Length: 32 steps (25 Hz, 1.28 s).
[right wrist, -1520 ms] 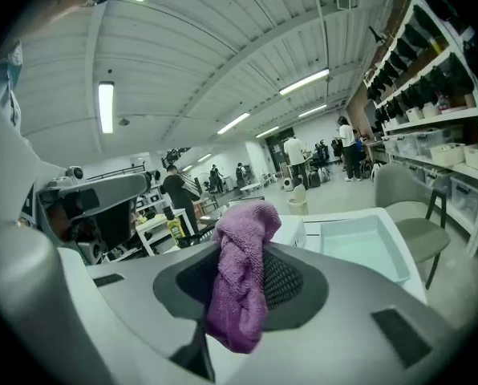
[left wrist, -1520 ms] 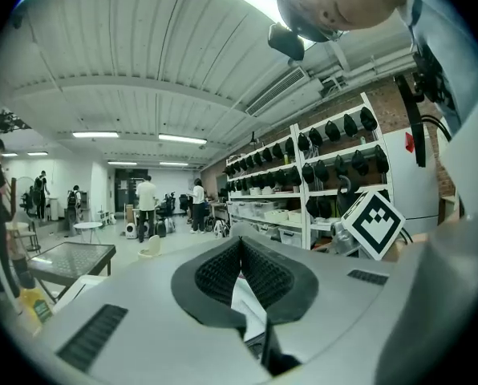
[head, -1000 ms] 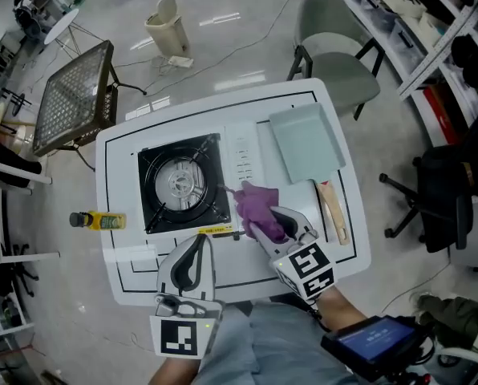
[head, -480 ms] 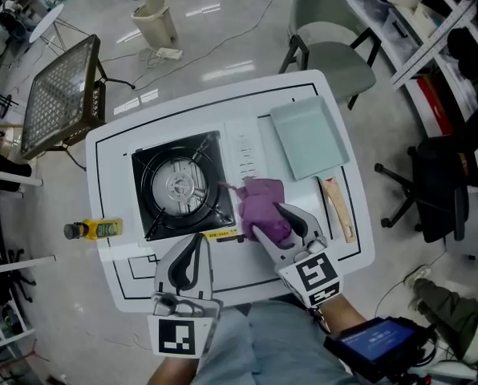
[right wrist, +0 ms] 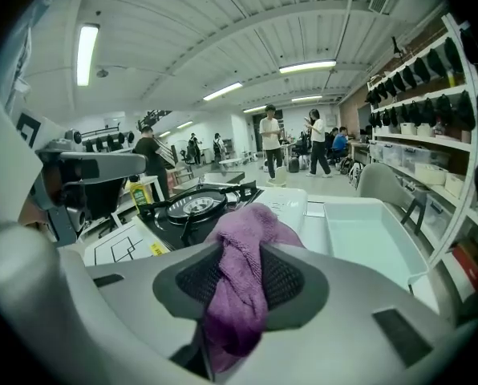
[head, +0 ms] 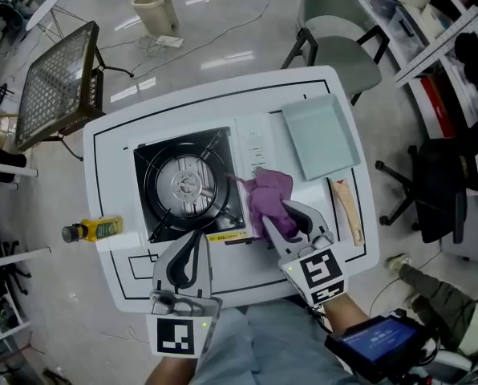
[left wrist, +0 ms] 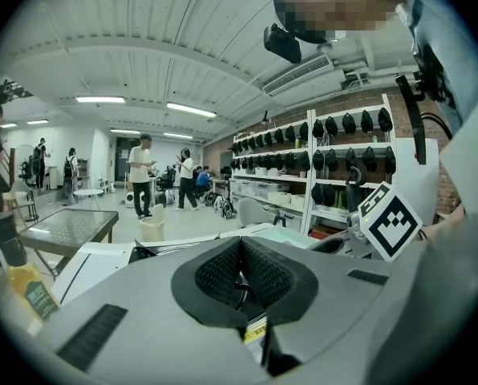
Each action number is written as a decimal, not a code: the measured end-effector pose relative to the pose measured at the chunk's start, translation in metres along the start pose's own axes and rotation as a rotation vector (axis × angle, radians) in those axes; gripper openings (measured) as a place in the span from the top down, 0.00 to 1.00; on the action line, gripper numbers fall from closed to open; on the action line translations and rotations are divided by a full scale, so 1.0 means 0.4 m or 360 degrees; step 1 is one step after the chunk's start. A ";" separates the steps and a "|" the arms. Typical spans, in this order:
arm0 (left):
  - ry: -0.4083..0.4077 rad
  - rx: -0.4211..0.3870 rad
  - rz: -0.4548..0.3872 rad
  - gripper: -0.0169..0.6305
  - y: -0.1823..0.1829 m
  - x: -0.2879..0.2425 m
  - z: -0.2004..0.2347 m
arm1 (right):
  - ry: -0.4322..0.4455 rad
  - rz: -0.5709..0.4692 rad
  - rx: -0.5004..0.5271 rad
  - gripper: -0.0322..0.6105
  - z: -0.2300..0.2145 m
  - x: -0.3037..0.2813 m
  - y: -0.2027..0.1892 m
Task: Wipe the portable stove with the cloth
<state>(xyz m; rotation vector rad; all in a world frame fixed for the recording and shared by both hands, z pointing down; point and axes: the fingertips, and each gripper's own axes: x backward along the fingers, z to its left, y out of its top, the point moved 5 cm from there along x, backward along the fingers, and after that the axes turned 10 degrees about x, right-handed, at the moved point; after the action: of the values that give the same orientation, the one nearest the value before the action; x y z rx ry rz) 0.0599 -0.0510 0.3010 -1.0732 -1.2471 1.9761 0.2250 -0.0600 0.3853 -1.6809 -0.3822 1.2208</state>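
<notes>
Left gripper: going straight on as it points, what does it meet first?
Most likely the stove, at its front edge just ahead of the left gripper; nothing shows between them, though depth is unclear.

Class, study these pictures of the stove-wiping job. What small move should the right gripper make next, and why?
Probably drag the cloth leftward onto the black burner top. The right gripper has just closed its jaws on the purple cloth, which rests on the stove's white panel beside the burner, so the grip looks ready for a stroke. The left gripper is shut, empty and clear of that path.
</notes>
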 end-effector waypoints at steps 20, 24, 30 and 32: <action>0.0038 0.0040 -0.0162 0.95 0.040 -0.038 0.120 | -0.0033 0.0049 -0.0036 0.73 -0.062 -0.095 0.054; 0.0054 0.0053 -0.0127 0.95 0.035 -0.037 0.135 | -0.0039 0.0061 -0.0025 0.73 -0.070 -0.107 0.063; 0.0072 0.0071 -0.0119 0.95 0.035 -0.040 0.157 | -0.0039 0.0076 -0.0004 0.73 -0.089 -0.135 0.078; 0.0095 0.0090 -0.0095 0.95 0.022 -0.037 0.168 | -0.0034 0.0079 -0.0001 0.73 -0.095 -0.145 0.081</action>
<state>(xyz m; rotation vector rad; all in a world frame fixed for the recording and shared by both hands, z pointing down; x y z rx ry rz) 0.0098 -0.0972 0.3142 -1.0480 -1.1718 1.9092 0.2228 -0.1362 0.3898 -1.6880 -0.3556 1.2756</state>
